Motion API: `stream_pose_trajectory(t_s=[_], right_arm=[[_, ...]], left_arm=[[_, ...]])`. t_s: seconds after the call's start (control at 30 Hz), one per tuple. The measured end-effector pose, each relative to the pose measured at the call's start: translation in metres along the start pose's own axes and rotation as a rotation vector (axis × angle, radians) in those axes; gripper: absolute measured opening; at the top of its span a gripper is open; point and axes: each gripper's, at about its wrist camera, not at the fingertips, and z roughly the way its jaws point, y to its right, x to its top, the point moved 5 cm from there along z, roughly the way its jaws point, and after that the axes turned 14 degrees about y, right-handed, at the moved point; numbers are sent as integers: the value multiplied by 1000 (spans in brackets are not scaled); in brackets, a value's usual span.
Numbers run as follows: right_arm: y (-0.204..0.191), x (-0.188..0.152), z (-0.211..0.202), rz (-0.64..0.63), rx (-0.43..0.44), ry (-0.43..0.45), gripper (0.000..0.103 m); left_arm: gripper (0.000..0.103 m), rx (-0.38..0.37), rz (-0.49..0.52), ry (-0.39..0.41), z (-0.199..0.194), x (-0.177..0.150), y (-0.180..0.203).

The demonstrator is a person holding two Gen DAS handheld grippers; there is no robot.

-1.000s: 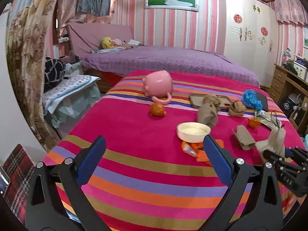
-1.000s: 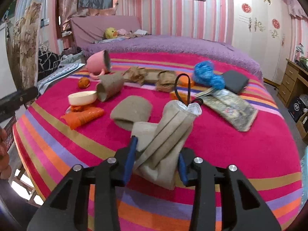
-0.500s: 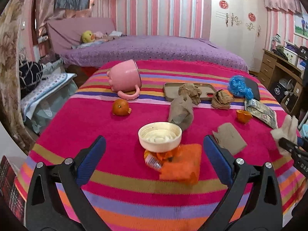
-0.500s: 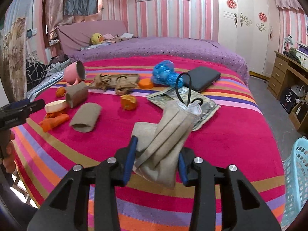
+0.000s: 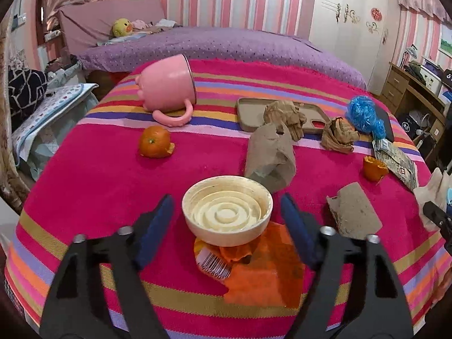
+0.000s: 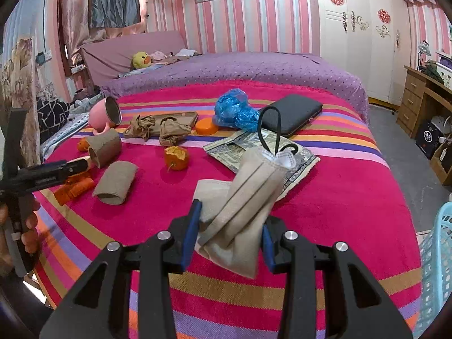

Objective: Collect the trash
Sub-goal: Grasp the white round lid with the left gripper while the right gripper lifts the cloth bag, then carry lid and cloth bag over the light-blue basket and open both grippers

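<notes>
Striped bedspread [image 5: 99,186]: left gripper [image 5: 226,220] jaws closing, cream lid [image 5: 227,214] between them, untouched, hollow upward. Right gripper [image 6: 230,234] jaws clamp beige mask [image 6: 245,197], long axis rising forward.

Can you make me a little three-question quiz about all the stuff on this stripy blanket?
1. True or false: the pink mug stands upright.
2. What does the right tool hold? A) beige face mask B) blue bag C) black case
3. Which item sits between the closing jaws of the left tool, not yet pressed?

Key: 1 false, it lies on its side. 2 A. 3 the cream lid.
</notes>
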Motion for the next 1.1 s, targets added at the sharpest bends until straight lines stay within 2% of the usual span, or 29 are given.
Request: stream_pose_trajectory(t_s=[0.07,0.17,0.3,0.4,0.57,0.73,0.87,1.0,1.1], right_arm=[[1,0,2,7,10,-4,38],[6,2,3,20,18,-5,38],[15,5,-3,21,6,15,38],[25,7,-12,5,-14,30,38],[52,11,-32,-4,-54,61,38],[92,17,-61,6,-111,101,38],[140,17,-88,11,-160,117,38],[192,13,-116,35,-222,130,38],[240,2,-137,102,-298,125,38]], left_arm=[[61,-9,-13,-4,2,0,-1],[61,2,10,-2,2,0,2],[61,31,34,40,-10,5,3],[61,32,32,92,-31,10,9],[61,35,81,214,-74,15,45],[61,-1,98,246,-92,19,97],[61,-43,111,251,-100,13,147],[61,-133,120,255,-104,5,215],[61,-207,139,270,-112,-6,268]])
